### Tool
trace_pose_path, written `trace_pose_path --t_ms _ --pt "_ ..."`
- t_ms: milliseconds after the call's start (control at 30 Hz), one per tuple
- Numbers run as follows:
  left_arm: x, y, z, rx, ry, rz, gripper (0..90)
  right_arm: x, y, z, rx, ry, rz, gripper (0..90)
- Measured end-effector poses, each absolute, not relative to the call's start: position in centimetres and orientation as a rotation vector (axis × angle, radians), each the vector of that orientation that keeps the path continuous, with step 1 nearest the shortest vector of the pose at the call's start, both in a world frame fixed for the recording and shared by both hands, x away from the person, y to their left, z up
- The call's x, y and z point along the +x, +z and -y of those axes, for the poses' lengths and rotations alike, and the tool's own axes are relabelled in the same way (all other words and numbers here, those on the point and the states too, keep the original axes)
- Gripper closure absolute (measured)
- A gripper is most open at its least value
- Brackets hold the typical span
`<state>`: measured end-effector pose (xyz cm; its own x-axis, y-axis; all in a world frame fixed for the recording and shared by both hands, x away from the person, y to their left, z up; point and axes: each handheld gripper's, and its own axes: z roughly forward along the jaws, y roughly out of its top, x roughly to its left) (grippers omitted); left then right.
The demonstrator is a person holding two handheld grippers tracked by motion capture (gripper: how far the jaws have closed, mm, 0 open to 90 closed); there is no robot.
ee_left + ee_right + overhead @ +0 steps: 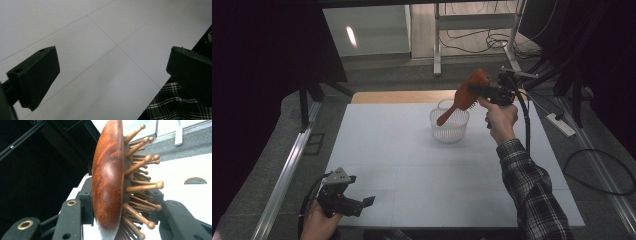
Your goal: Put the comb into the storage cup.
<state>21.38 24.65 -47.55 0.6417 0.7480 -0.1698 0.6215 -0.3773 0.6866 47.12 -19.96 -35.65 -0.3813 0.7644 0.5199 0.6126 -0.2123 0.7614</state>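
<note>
Left hand-held gripper at tabletop near edge, well short of the basket, jaws spread wide, nothing between; right hand-held gripper raised just beyond the basket, clamped on wooden hairbrush head; brush tilted, handle reaching down over the white basket rim; pins face sideways.

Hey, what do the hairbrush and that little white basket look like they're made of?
Hairbrush: looks like wood, reddish-brown with visible grain and a glossy sheen; its ball-tipped pins look like paler wood. The right tongs hold it.

Basket: probably plastic, white and somewhat see-through, with finely perforated or mesh walls; too small to be sure.
</note>
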Motion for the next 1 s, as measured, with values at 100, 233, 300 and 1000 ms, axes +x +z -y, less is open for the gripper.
trace_pose_path --t_ms 100,233,300,1000 --pt "21.4 -47.5 -24.6 2.116 0.218 -1.063 0.0 47.2 -36.1 19.9 1.669 1.65 -1.879 54.1" --pt "21.4 -47.6 -24.7 2.114 0.213 -1.066 0.0 47.3 -36.6 19.8 1.672 1.64 -1.882 54.1" --pt "21.4 -47.6 -24.7 2.114 0.213 -1.067 0.0 47.3 -36.8 19.7 1.674 1.642 -1.882 54.1" --pt "21.5 -47.6 -24.7 2.114 0.209 -1.069 0.0 47.5 -39.4 18.5 1.674 1.572 -1.914 54.0"
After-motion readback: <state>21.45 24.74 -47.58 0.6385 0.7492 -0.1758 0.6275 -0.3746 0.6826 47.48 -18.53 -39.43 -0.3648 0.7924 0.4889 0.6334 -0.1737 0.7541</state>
